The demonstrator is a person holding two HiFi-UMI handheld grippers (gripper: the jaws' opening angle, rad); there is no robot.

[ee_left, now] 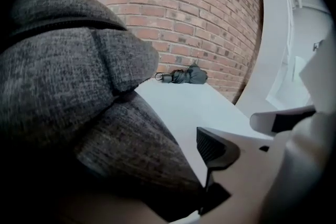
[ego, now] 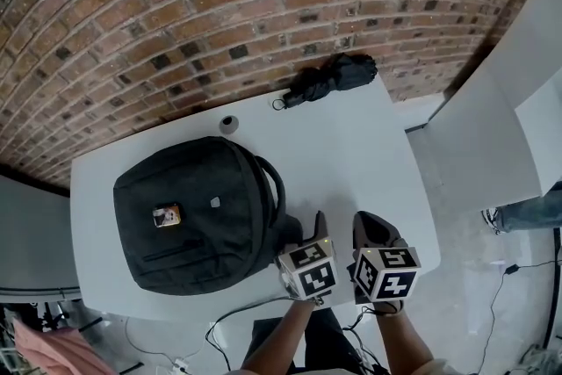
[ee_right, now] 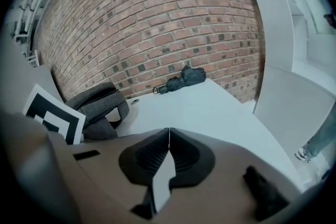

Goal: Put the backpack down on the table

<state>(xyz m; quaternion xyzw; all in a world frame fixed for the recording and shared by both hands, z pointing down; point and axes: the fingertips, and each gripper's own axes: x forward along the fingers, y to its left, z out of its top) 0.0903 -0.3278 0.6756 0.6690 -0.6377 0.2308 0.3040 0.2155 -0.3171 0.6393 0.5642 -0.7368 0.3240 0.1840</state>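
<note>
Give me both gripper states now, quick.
Left gripper: open; backpack fabric lies at its jaws, not clamped.
Right gripper: closed, holding nothing.

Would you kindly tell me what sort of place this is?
Probably an office or studio corner indoors: a white table stands beside a bare brick wall, with a backpack and a folded umbrella on it.

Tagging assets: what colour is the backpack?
Backpack: charcoal grey, heathered weave; best in left gripper view.

Backpack lies on table (umbrella behind it).
</note>
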